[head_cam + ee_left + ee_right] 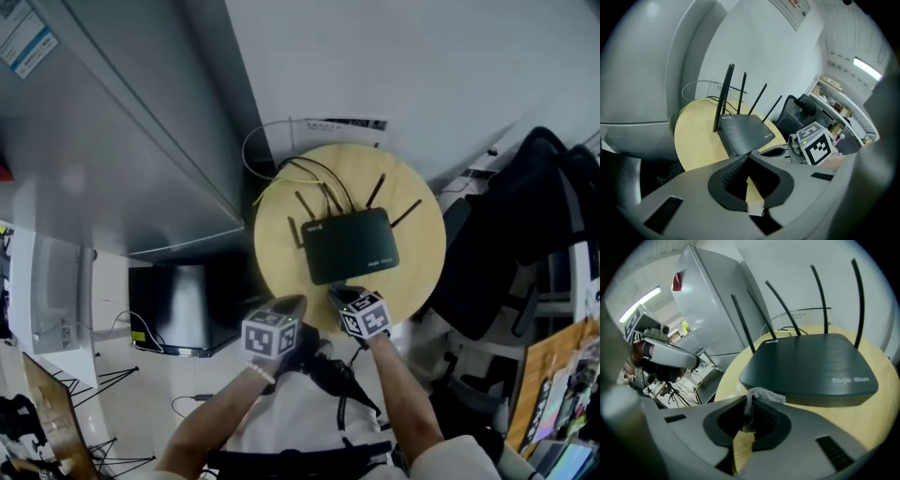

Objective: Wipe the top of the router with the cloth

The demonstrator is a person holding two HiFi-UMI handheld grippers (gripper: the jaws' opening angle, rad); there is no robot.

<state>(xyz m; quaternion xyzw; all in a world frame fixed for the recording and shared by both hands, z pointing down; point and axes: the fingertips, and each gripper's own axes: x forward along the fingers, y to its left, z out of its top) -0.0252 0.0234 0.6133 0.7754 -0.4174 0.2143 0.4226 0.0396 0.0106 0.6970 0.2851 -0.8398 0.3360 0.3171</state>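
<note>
A black router with several upright antennas lies on a round wooden table. My right gripper sits at the router's near edge, shut on a small grey cloth. In the right gripper view the cloth sticks out of the jaws just in front of the router, at its front left corner. My left gripper hovers over the table's near rim, left of the router. Its jaws look shut with nothing between them, and the left gripper is apart from the router.
A tall grey cabinet stands to the left of the table. Yellow and black cables run behind the router to the white wall. A black chair is on the right and a dark box on the floor at the left.
</note>
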